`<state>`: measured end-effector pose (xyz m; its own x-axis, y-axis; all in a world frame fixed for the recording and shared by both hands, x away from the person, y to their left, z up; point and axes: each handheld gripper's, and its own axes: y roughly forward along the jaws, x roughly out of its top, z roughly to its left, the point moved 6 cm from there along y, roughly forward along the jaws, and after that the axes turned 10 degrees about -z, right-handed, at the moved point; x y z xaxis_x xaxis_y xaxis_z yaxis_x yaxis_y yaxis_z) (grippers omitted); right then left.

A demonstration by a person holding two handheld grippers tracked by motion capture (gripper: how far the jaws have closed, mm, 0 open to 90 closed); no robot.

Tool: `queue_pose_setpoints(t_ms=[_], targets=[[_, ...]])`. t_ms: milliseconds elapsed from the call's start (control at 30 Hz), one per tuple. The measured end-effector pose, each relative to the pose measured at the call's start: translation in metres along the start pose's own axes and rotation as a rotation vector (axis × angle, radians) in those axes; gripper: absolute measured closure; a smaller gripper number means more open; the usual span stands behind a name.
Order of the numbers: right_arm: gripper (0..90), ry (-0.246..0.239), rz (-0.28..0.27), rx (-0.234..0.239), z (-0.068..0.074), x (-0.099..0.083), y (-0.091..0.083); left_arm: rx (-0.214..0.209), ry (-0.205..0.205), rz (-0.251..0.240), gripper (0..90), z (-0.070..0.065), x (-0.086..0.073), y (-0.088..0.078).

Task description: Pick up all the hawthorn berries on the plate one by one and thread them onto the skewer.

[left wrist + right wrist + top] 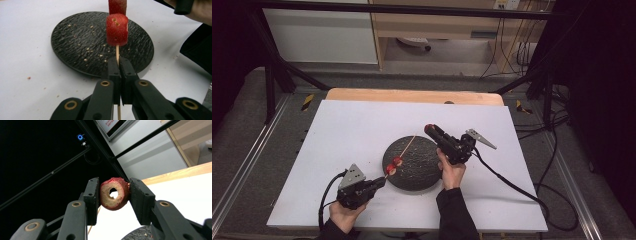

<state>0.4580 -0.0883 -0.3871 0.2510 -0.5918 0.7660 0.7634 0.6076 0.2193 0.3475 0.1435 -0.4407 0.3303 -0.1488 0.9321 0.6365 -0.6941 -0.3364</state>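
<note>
Left gripper (382, 182) sits nearest, at the lower left of the white table (337, 140) in the high view, held in the person's left hand (343, 215). Its jaws are clenched tight on the bare end of a thin wooden skewer (117, 53) — in the left gripper view the stick runs up between the two pads with no gap.

Two red fruit pieces (117, 30) are threaded on the skewer just past the jaws, one behind the other; the nearer one has a cut face with small holes. In the high view they hang over the near-left edge of the black plate (422, 170), and the skewer runs on diagonally above the plate toward the right gripper (430, 129).

Black plate is round and textured, with pale crumbs scattered on it, lying mid-table.

Right hand (451, 172) comes in beside the plate's right edge, with the right gripper pointing up and away over the plate's far side. Its jaws are grasping a cored red slice (115, 193) — a ring with a pale cut face and a hole through the middle, pinched by its red rim between the two pads.

Beyond the table: a wooden edge (412, 95), black frame bars and cables on the floor.
</note>
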Motion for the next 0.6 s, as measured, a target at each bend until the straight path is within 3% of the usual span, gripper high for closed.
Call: queue_pose_setpoints(t_ms=[300, 600], targets=[[61.5, -0.005, -0.021, 0.007, 0.0, 0.006, 0.0, -0.036, -0.02, -0.017, 88.0, -0.012, 0.005, 0.009], [61.5, -0.001, -0.021, 0.01, 0.0, 0.005, 0.0, -0.05, -0.023, -0.019, 88.0, -0.014, 0.003, 0.012]])
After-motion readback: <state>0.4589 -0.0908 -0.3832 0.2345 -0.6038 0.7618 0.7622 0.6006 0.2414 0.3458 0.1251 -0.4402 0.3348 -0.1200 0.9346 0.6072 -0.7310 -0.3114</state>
